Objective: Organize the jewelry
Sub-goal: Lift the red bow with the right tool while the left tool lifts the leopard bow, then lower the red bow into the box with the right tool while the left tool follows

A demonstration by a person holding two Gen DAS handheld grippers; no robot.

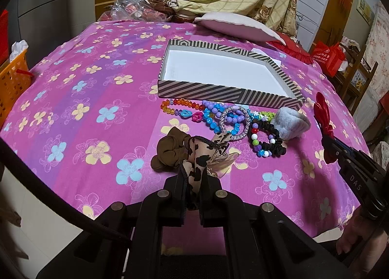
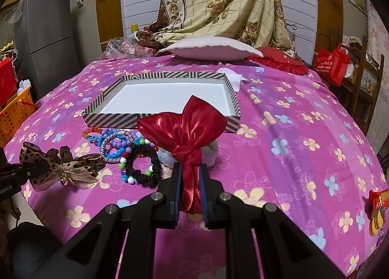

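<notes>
While the right gripper (image 2: 190, 176) clamped its fingers on a red bow (image 2: 184, 128) and the left gripper (image 1: 193, 181) pinched a leopard-print bow (image 1: 194, 157), the empty striped box (image 2: 114, 119) lay straight ahead on the bed (image 2: 291, 133), nearer the right hand.

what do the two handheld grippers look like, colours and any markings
Both are matte black with angular, cut-out frames and round silver bolt heads. The left gripper has plain black fingers. The right gripper has blue pads lining its fingers; seen from the left camera, its side bears white letters "DAS". White lettering ending "obot.AI" marks the left gripper's body, and a black cable arcs beside it.
</notes>
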